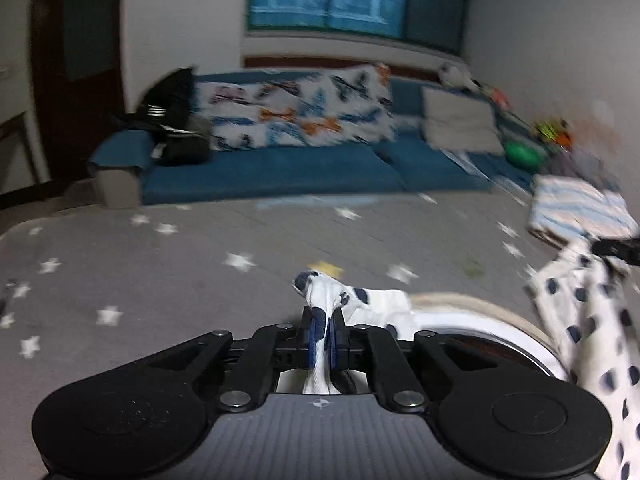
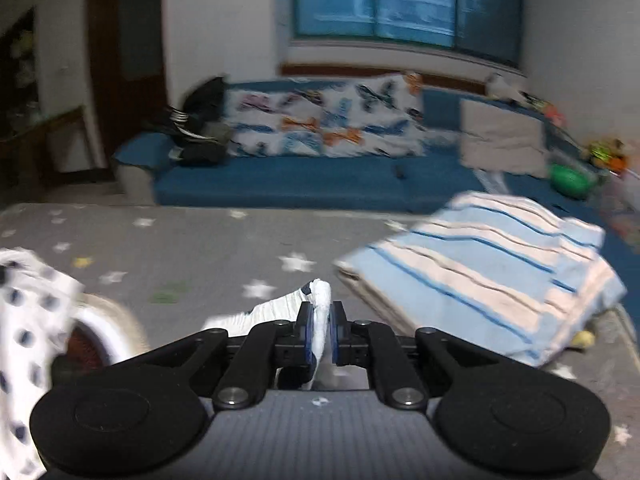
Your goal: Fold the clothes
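Left tool [image 1: 323, 340]: we see its jaws pinched tight on a bunched edge of the white dotted garment [image 1: 362, 298].
Right tool [image 2: 320, 334]: its jaws clamp another white fold of the garment [image 2: 316, 312].
Garment: it hangs between both tools, above the grey star-patterned mat [image 1: 160, 272].
Nearby: a striped blue folded cloth [image 2: 492, 264] lies on the mat, right of the right tool.
Background: blue sofa [image 1: 272, 168].
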`<action>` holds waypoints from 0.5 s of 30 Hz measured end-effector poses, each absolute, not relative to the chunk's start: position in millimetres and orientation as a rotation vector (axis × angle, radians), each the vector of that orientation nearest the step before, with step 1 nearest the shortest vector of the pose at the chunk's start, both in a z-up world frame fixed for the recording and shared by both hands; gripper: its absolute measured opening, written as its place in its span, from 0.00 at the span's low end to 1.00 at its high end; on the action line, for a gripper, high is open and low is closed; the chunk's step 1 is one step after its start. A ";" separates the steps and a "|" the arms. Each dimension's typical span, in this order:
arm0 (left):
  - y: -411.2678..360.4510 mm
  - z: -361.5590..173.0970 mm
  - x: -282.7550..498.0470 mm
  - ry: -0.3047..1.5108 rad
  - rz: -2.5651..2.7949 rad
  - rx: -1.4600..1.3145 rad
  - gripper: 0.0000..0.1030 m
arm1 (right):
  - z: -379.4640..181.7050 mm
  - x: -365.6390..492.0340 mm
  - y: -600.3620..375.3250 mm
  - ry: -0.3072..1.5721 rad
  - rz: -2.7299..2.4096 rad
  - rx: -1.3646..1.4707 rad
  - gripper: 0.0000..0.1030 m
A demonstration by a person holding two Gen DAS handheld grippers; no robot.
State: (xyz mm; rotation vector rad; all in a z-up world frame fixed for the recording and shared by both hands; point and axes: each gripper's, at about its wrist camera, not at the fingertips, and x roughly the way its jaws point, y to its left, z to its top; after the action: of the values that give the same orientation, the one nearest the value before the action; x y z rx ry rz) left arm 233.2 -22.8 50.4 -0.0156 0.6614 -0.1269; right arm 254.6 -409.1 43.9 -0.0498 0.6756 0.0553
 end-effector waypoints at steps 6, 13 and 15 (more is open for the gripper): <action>10.6 34.2 238.8 0.740 -0.009 -0.017 0.16 | 26.4 257.8 -411.8 0.772 -0.017 -0.191 0.16; -2.7 45.9 218.0 0.675 0.002 0.001 0.47 | 37.2 266.9 -382.1 0.797 0.201 -0.120 0.26; -11.4 51.6 207.9 0.663 -0.044 0.003 0.47 | 30.3 274.5 -368.2 0.828 0.248 -0.119 0.32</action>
State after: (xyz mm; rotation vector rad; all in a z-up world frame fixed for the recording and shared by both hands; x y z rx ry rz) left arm 207.9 -11.4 51.5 0.0028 0.6632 -0.0442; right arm 274.5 -368.2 30.3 -0.1191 0.8277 0.2481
